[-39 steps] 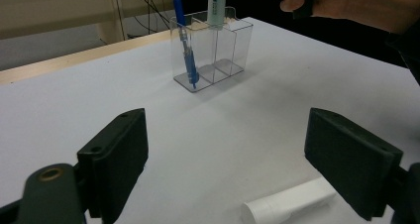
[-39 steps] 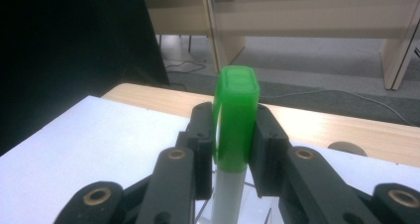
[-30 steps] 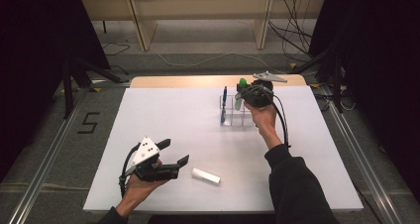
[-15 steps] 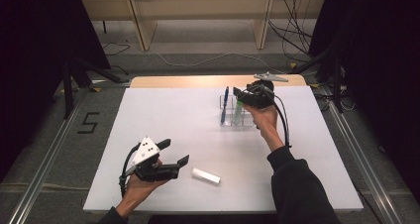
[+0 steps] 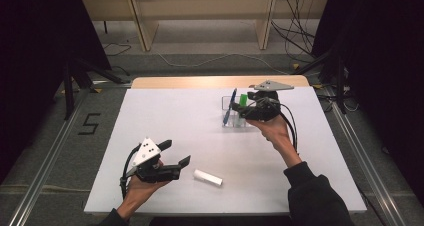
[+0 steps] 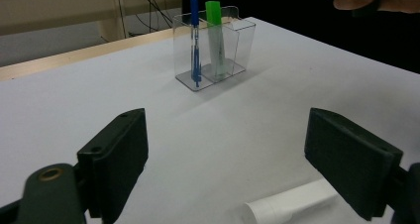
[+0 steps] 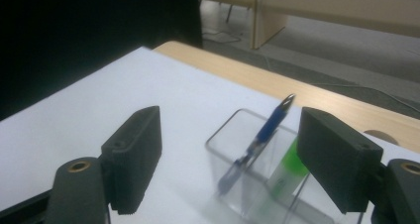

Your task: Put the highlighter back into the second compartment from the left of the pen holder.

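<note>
Right gripper (image 5: 248, 109) above the clear holder (image 5: 236, 117) at the far side of the bench (image 5: 165, 116), jaws just opened and now wide apart with nothing between them. Blue pen (image 5: 230, 107) leaning in one compartment, green-capped marker (image 5: 242, 101) standing in the next, both free of the jaws. Left gripper (image 5: 176, 153) resting low near the front edge, jaws apart and empty, white roll (image 5: 208, 177) lying just beside it on the bench. Risk from here, as a judgement: light holder, easily knocked or tipped if a right jaw clips its rim or the leaning pen while pulling away. Further risk at the front: round white roll likely to roll off line or squirt out if pinched off-centre or nudged by one jaw first.
</note>
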`<state>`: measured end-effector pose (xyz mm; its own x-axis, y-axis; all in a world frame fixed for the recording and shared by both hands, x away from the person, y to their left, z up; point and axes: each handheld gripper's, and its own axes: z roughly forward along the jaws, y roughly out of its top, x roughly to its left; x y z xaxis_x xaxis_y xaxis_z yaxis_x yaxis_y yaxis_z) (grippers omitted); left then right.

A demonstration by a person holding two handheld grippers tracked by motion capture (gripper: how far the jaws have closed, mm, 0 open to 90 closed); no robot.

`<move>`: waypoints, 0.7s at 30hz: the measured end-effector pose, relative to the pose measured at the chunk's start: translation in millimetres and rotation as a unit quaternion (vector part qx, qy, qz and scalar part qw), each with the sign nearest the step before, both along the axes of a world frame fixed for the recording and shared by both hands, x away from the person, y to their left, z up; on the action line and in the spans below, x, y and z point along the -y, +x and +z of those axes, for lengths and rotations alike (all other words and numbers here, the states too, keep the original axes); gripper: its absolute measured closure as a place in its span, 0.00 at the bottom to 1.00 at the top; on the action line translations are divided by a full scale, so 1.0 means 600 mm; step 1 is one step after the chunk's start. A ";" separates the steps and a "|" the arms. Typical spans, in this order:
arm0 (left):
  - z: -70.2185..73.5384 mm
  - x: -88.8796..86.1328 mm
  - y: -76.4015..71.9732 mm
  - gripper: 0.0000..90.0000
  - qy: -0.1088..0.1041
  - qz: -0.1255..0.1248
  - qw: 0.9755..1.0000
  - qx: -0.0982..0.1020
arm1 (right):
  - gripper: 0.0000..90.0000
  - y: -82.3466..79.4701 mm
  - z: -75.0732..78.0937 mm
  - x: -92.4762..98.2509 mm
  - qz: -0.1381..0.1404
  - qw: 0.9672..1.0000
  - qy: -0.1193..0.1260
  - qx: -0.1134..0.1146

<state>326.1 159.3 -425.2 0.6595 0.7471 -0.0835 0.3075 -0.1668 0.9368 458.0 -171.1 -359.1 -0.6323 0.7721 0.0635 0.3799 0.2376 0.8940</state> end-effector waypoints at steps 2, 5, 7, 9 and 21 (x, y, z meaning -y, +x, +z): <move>0.000 -0.002 0.000 0.18 0.001 0.001 1.000 -0.001 | 0.29 -0.013 0.000 -0.004 0.016 1.000 -0.011 -0.001; 0.001 -0.002 0.000 0.18 -0.002 0.004 1.000 0.000 | 0.29 -0.031 -0.001 -0.009 0.031 0.999 -0.030 0.004; 0.001 -0.003 0.000 0.18 -0.002 0.005 1.000 0.001 | 0.28 -0.040 -0.003 -0.012 0.041 0.999 -0.034 0.005; 0.001 -0.003 0.000 0.18 -0.003 0.006 1.000 0.002 | 0.28 -0.047 -0.005 -0.013 0.047 0.998 -0.033 0.003; 0.003 -0.007 0.001 0.18 -0.005 0.010 1.000 0.004 | 0.28 -0.075 -0.026 -0.024 0.074 0.997 -0.033 -0.011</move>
